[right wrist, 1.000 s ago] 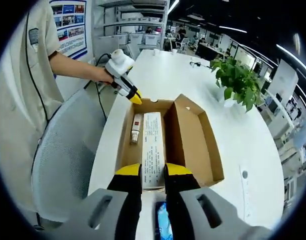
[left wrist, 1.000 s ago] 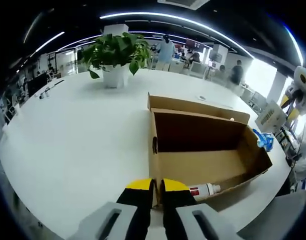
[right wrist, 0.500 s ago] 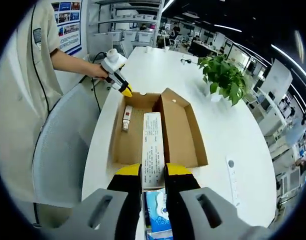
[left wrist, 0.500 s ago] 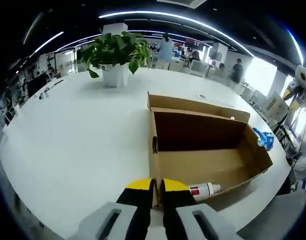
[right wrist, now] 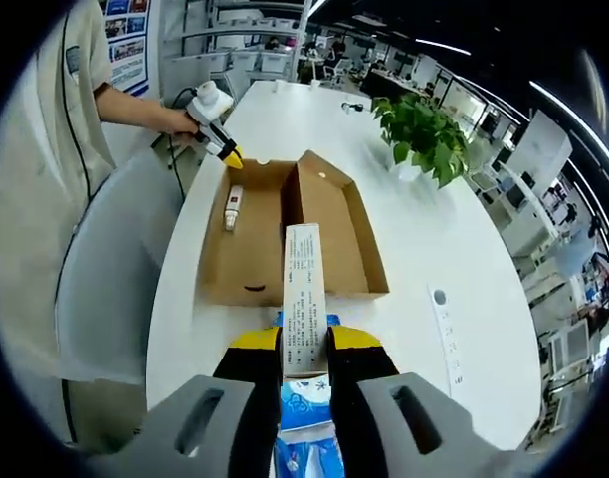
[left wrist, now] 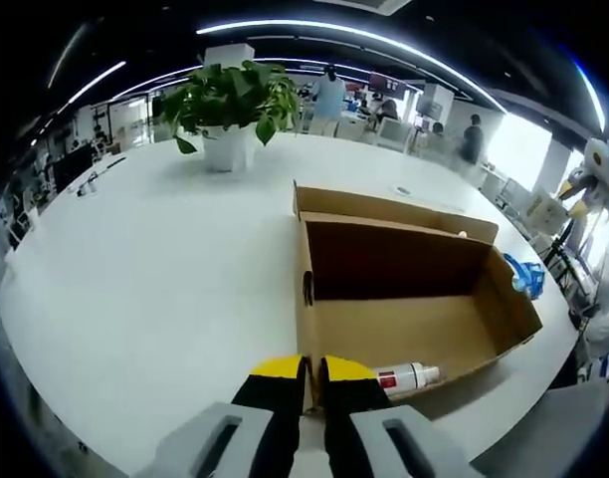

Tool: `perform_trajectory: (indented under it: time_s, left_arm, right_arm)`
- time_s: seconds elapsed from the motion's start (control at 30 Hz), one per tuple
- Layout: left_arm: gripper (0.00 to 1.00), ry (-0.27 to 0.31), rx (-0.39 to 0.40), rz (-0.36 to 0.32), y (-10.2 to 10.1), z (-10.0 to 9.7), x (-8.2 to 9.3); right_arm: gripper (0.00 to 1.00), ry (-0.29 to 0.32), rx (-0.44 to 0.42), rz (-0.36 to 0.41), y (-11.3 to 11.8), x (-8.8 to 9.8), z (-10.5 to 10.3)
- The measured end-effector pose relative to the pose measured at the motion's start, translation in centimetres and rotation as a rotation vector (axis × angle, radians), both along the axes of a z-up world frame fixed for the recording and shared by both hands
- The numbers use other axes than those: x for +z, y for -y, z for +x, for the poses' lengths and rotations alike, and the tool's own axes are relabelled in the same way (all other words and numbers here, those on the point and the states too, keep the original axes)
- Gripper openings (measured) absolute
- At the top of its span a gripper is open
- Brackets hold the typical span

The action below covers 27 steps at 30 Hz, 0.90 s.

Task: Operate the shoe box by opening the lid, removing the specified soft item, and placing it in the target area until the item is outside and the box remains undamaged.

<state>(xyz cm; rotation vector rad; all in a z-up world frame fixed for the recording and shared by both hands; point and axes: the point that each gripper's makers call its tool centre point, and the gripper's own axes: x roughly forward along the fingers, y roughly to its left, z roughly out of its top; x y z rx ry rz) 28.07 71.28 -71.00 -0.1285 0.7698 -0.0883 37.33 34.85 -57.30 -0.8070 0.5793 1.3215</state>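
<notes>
In the left gripper view, a green leafy plant in a white pot stands at the upper left on the round white table. The open brown cardboard shoe box fills the centre and right, its lid folded back along the far side. A small white bottle with a red label lies inside along the near wall, low and right of centre. At the bottom centre the left gripper has its yellow-tipped jaws drawn narrow on the near corner edge of the box wall. A blue and white packet lies on the table just past the box's right end, and at the far right edge the other gripper holds a long white carton up above the table.

In the right gripper view, a person in a beige shirt fills the left side, with a grey chair back below. The person's hand holds the left gripper at the upper left, its yellow tip at the far end of the shoe box. The white bottle lies inside the box near that end. In the centre, the long white printed carton runs up from the right gripper, whose jaws are closed on its near end; the carton is outside the box, held above the table. The blue and white soft packet lies under the jaws at the bottom centre. The potted plant stands at the upper right, and a slim white strip lies on the table at the right.
</notes>
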Motion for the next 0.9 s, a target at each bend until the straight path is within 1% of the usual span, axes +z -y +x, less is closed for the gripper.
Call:
perform_trajectory:
  time_s: [0.4,0.5,0.9]
  left_arm:
    - [0.06,-0.009,-0.005,0.005,0.0,0.0,-0.1]
    - [0.06,-0.011,-0.006,0.008,0.1,0.0,-0.1]
    - [0.06,-0.039,-0.012,0.021,0.0,0.1,-0.2]
  right_arm:
    - [0.14,0.026,-0.036,-0.028,3.5,-0.7,2.8]
    - [0.14,0.036,-0.041,-0.047,4.6,-1.3,3.5]
    - [0.14,0.031,-0.079,-0.085,8.4,-3.6,6.2]
